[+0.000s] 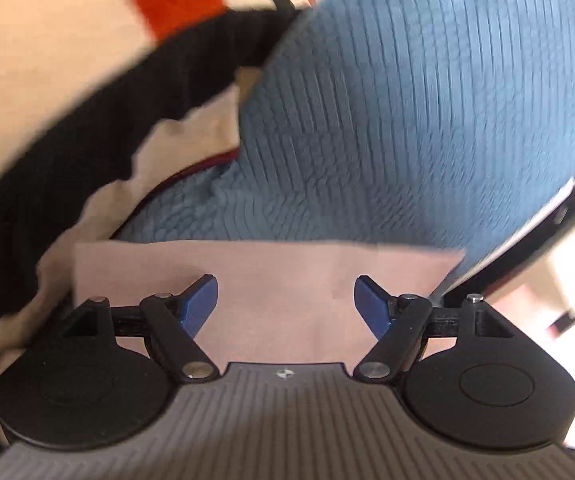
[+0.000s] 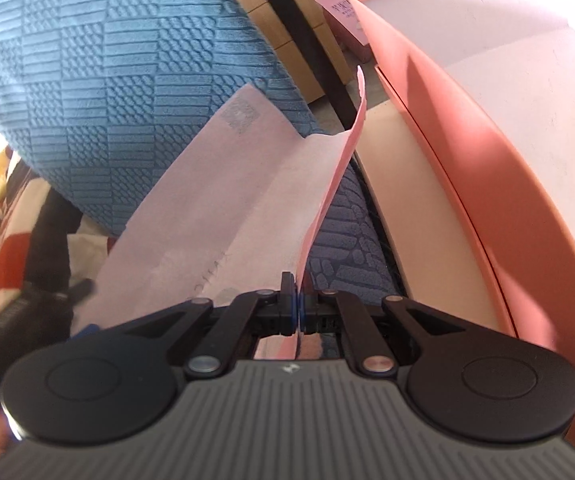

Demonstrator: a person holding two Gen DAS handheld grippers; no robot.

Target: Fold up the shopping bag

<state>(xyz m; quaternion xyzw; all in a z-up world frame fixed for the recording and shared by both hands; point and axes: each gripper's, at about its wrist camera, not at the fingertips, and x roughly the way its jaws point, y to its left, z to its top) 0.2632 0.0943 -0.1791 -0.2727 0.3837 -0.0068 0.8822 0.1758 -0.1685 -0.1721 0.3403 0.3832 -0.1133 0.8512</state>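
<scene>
Fold unfinished: your right hand-held gripper [image 2: 298,308] pinches the pink shopping bag [image 2: 223,216] at lower centre; your left hand-held gripper [image 1: 285,300] gapes wide, empty.

Black claw [image 1: 285,306] linkages, blue ribbed pads [image 1: 201,304] (silver pivot pins), grey ridged body.

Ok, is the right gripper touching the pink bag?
Touching. The right wrist view shows the right gripper with jaws shut on an edge of the pink bag.

left gripper spread, right gripper clamped

the left gripper [image 1: 285,302] holds its blue fingers [image 1: 201,304] wide apart, pads pressing nothing; the right gripper [image 2: 298,312] has its jaws pinched together on the pink bag [image 2: 247,216].
</scene>
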